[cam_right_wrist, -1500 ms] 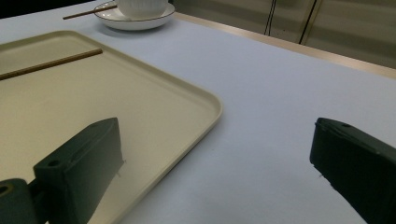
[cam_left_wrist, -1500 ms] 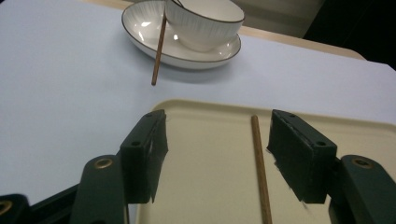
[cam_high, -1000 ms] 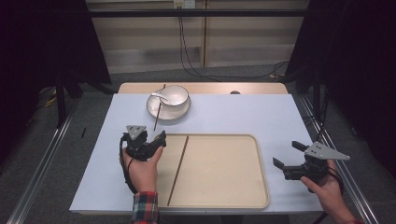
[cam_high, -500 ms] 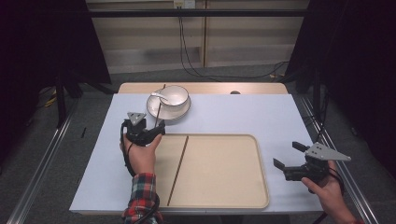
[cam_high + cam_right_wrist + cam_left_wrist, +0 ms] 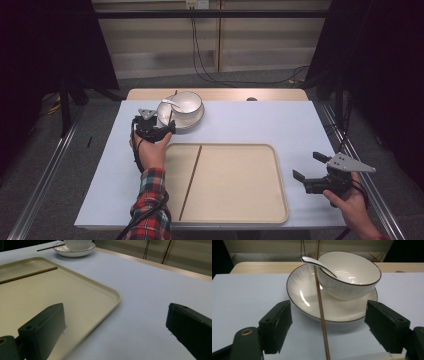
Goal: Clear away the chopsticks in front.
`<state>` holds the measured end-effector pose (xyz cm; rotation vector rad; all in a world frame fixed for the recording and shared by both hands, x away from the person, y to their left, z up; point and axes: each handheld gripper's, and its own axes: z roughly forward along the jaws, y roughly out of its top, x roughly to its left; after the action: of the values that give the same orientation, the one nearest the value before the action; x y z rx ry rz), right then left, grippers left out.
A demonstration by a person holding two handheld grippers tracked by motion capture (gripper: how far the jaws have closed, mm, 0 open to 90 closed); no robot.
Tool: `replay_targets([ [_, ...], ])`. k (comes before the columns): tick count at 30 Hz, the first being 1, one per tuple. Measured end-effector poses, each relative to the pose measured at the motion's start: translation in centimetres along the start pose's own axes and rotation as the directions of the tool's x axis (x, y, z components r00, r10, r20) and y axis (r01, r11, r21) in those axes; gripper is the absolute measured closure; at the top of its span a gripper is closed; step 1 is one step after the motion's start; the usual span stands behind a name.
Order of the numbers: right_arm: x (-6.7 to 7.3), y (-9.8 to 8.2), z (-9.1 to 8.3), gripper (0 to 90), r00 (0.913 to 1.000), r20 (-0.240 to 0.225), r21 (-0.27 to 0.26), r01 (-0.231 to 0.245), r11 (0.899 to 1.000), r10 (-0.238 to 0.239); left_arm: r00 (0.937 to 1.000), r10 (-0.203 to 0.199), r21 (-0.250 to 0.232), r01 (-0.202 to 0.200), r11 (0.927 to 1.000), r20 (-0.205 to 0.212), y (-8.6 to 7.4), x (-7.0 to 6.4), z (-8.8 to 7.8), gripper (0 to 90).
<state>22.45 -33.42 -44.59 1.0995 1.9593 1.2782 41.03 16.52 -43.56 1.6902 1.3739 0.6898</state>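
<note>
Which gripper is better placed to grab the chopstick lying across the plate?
Left. The left gripper sits at the plate's near rim, jaws open with the chopstick running between them. The right gripper is open too, but off the tray's right edge, far from the plate.

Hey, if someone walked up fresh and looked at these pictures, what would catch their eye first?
Probably the white bowl sitting on its plate at the table's far left, a spoon resting in it and a chopstick leaning across the plate. The left tongs hover open just before it. Nearer lies a big beige tray holding a second chopstick.
</note>
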Motion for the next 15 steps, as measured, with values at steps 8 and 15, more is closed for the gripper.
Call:
replay_targets([
  [8, 0.0, -0.1, 0.0, 1.8, 1.0000, -0.005, 0.001, -0.008, 1.000, 0.008, 0.9996, 0.007, 0.049, -0.006, 0.9988, -0.026, 0.2, 1.2, 1.7, 36.1],
  [15, -0.1, -0.2, 0.1, 1.8, 0.9999, -0.003, 0.004, -0.015, 1.000, 0.015, 0.9999, 0.009, 0.062, -0.008, 0.9980, -0.006, 0.6, 1.4, 3.2, 47.7],
])
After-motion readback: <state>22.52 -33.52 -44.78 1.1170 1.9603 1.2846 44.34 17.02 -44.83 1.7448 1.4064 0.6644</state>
